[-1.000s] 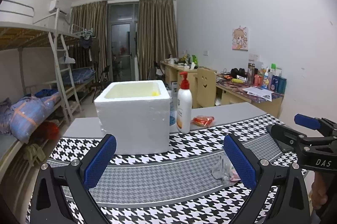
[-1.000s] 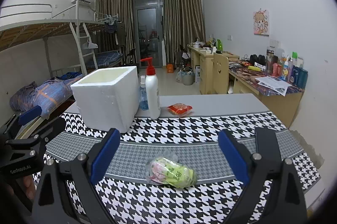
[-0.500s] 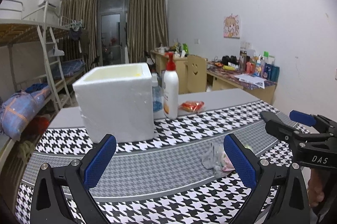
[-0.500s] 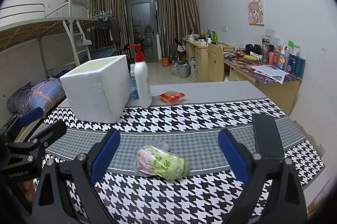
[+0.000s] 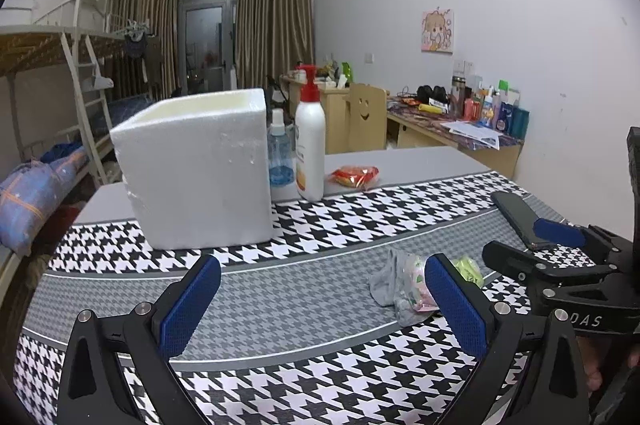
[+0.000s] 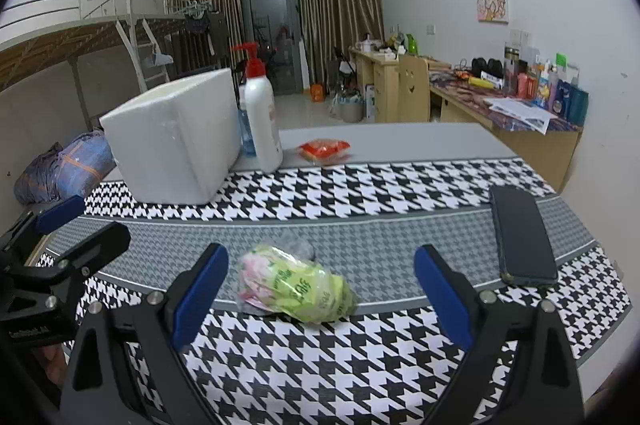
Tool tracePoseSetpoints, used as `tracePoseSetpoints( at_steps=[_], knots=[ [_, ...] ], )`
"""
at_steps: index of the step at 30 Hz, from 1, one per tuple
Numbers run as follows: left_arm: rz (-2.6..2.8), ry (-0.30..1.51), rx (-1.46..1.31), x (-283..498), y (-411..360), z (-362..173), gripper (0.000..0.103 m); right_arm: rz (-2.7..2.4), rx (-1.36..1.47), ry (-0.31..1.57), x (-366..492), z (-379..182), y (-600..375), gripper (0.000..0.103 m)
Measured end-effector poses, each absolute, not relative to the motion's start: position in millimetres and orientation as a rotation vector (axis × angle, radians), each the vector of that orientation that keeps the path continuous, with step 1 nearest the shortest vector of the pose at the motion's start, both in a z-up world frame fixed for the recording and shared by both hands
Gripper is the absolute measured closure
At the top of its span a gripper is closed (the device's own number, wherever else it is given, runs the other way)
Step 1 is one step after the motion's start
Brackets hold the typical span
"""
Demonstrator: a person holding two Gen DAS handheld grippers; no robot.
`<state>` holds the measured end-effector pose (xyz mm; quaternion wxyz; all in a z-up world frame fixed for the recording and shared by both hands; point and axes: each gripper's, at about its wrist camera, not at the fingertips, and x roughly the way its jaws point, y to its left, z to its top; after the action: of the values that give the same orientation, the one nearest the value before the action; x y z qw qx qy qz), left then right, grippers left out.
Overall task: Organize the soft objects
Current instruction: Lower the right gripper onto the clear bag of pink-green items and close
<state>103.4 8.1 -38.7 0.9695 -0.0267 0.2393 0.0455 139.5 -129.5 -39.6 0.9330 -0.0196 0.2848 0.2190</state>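
We're seeing the right hand-held gripper [image 6: 320,285] hovering with fingers spread wide, straddling a clear plastic bag of green-pink soft stuff [image 6: 294,287] lying on the houndstooth tablecloth [image 6: 380,193], not touching it. The left hand-held gripper [image 5: 320,299] is hanging beside it, also spread, pinching nothing; the bag [image 5: 412,287] is sitting just behind its right finger. A dark phone [image 6: 522,235] is lying to the right. Farther back, a white foam box [image 6: 176,141] is standing open-topped, a red-pump lotion bottle [image 6: 262,113] and a blue bottle [image 5: 279,153] beside it, then a red snack packet [image 6: 325,149] on the bare grey table [image 6: 400,137].
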Motion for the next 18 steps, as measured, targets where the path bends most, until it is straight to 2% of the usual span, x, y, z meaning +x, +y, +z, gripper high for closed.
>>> tracePoseSetpoints(
  at_steps=[18],
  knots=[
    [0.1, 0.575, -0.045, 116.8, 1.5, -66.4, 0.001, 0.517, -0.064, 0.694, 163.6, -75.4, -122.0, 0.007]
  ],
)
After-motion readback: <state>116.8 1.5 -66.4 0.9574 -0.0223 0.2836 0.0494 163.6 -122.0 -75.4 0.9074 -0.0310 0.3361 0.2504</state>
